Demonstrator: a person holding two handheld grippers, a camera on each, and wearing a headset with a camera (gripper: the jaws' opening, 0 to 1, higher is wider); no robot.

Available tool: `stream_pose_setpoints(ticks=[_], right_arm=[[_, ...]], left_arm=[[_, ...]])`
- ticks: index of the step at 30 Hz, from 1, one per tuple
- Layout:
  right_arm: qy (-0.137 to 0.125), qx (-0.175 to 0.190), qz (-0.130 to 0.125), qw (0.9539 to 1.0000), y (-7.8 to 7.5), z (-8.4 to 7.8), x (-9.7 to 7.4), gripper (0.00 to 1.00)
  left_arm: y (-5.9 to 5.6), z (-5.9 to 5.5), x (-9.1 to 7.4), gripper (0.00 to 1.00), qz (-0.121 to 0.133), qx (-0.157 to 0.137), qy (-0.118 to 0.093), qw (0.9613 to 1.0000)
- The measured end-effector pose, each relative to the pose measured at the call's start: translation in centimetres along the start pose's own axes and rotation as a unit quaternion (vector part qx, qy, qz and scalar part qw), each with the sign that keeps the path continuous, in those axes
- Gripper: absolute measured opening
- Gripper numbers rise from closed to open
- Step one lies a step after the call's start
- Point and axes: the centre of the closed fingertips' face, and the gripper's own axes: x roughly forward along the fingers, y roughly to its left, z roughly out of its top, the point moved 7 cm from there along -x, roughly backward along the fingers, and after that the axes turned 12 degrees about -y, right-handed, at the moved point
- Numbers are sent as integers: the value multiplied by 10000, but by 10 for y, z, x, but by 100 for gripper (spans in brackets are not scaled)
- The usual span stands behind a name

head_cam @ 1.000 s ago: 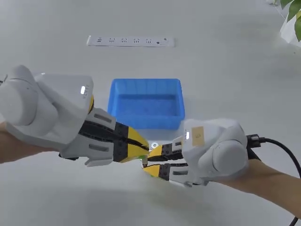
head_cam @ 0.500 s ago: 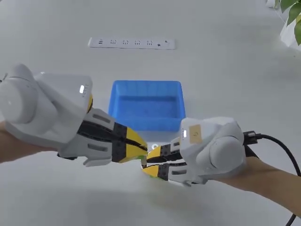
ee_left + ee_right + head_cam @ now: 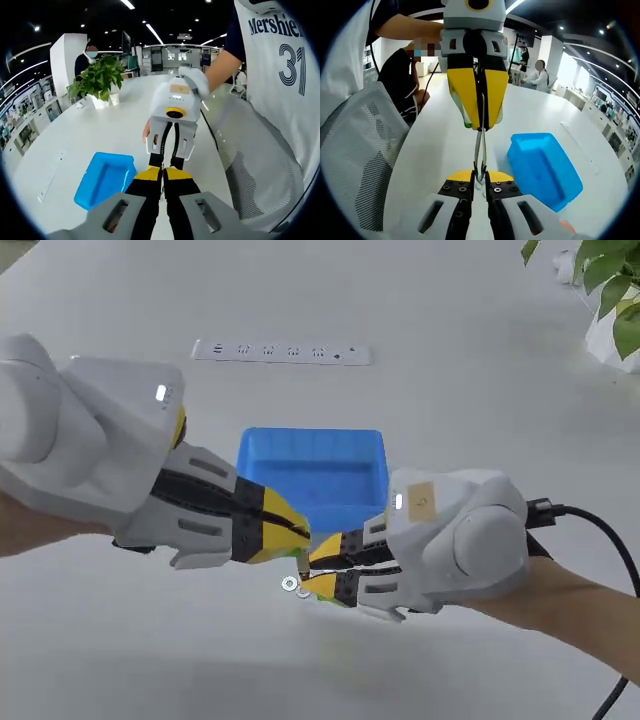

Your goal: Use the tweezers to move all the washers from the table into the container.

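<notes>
Blue container [image 3: 312, 465], one; washers [image 3: 289, 584], two; tweezers [image 3: 480, 147], one, tight in left tongs [image 3: 162, 172], right tongs [image 3: 479, 181].

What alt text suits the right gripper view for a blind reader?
Two yellow-tipped claws meet, both closed on thin metal tweezers: the right claw from the bottom, the left claw from the top. A blue plastic container sits on the white table beside them.

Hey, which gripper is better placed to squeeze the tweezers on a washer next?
Probably the right gripper: its jaws flank the tweezers near their tips, close by the washers. The left gripper is clamped on their far end.
</notes>
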Motion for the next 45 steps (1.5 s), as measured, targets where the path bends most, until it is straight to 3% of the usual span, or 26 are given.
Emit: stream_pose_setpoints(ticks=[6, 12, 20, 25, 34, 38, 45], right_arm=[[-35, -251, -112, 9996, -17, 17, -6, 10], [-47, -447, -264, 9986, -34, 29, -7, 10], [-100, -522, -386, 9978, -56, 33, -4, 10], [-38, -533, -359, 9979, -70, 28, 1, 10], [38, -358, -390, 9986, -96, 8, 17, 10], [114, -310, -381, 9987, -100, -3, 23, 10], [231, -207, -359, 9989, -103, -17, 28, 9]], left_arm=[[11, 15, -7, 5, 102, 174, -115, 9997], [25, 29, -12, 5, 132, 421, -83, 9990], [45, 34, -14, 5, 139, 524, -56, 9985], [60, 28, -10, 5, 150, 501, -65, 9986], [88, 5, -2, 5, 279, 257, -34, 9993], [98, -5, 3, 5, 341, 141, 4, 9993], [106, -20, 16, 5, 320, -66, -61, 9994]])
